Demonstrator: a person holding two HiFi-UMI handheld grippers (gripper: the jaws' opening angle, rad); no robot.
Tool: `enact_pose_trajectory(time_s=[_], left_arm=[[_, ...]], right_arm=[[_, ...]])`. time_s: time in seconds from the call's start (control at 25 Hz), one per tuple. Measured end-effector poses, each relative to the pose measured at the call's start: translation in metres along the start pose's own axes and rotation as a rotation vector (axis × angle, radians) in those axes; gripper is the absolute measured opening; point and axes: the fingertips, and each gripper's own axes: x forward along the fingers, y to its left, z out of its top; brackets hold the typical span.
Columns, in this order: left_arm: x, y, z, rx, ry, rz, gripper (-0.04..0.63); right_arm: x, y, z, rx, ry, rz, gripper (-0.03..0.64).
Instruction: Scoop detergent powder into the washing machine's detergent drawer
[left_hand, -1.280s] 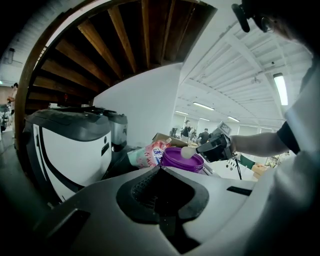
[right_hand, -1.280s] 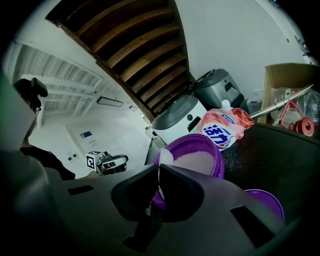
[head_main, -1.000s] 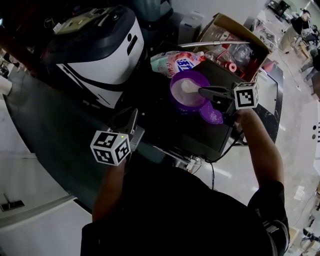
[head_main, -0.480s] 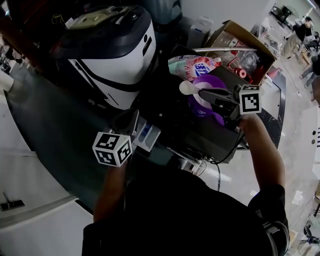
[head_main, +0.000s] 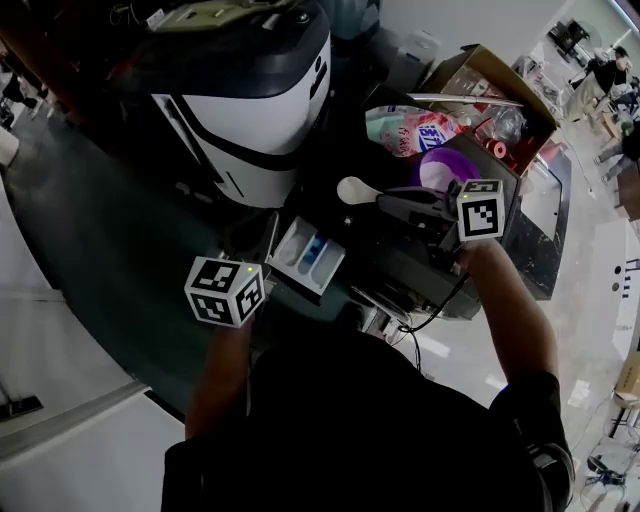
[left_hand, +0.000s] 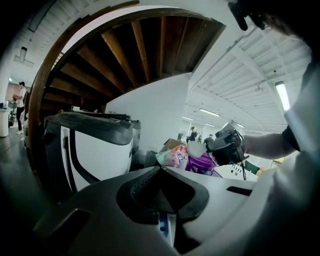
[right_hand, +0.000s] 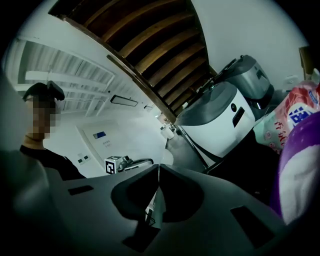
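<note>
Left tool (head_main: 265, 236): jaws together, forearm low | right tool (head_main: 388, 204): jaws clamped on scoop (head_main: 352, 189), arm outstretched

I see open room right above the drawer (head_main: 308, 257), between it and the scoop (head_main: 353, 189). The washing machine (head_main: 250, 90) blocks the way behind it. My left claw (head_main: 265, 235) sits by the drawer's left edge. The purple tub (head_main: 447, 165) and the bag (head_main: 408, 128) crowd the right side.

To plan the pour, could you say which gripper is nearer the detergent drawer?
Left. The left gripper is against the detergent drawer; the right gripper holds the scoop apart from it, farther right.
</note>
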Motion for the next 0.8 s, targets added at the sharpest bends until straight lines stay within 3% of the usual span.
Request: enact_pose_trajectory(time_s=[0.8], left_arm=[[-0.017,0.027,-0.043,-0.067,0.032,-0.015,0.009]], right_arm=[[0.089,-0.014,-0.103,0.054,0.128,-0.065,0.02]])
